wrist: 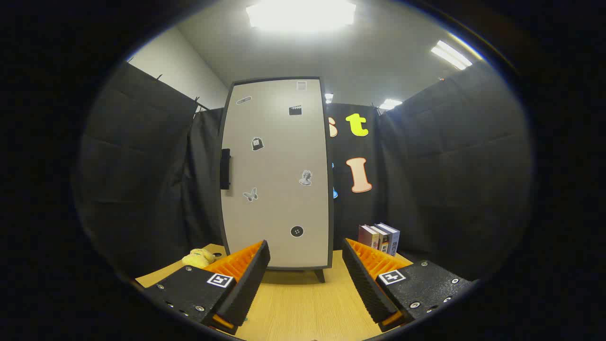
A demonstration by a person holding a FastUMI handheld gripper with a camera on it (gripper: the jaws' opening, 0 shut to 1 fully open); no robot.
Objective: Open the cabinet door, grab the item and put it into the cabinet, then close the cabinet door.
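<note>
Gripper (305, 265): level above table (303, 303), fingers spread wide, holding nothing, aimed at cabinet (277, 175). Door shut, handle (225, 168) on left edge. Yellow toy (199, 258) left of cabinet; books (379, 238) right.

Claw (306, 279): two fingers, spread apart, nothing between them. Each finger (246, 279) is a wedge with a ribbed inner face and a ridged top surface. Behind each sits a textured block (428, 286) fixed with small silver screws. Each block carries a square white tag (220, 280) printed with a black pattern, at its end nearest the finger.
</note>
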